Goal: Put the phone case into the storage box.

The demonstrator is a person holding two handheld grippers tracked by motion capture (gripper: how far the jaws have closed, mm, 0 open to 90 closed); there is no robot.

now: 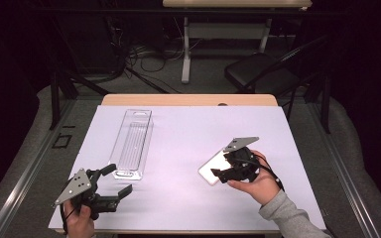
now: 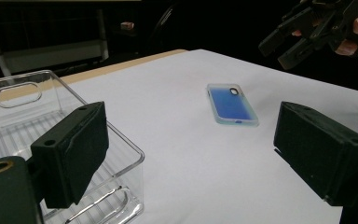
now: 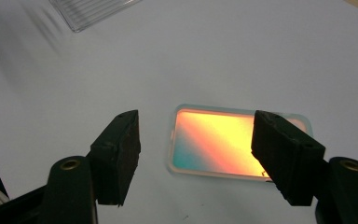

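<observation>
My right hand-held gripper (image 3: 196, 158) hovers over the phone case (image 3: 223, 142), lower centre of its view, jaws partly apart, nothing gripped; the case lies flat on the worktop (image 1: 178, 148). I read this as the approach step. Next: drop, straddle the case edges, close. Left hand-held gripper (image 2: 191, 154) wide open, empty, beside the clear bin (image 1: 131, 144).

No readable text, label, brand or number anywhere.
</observation>
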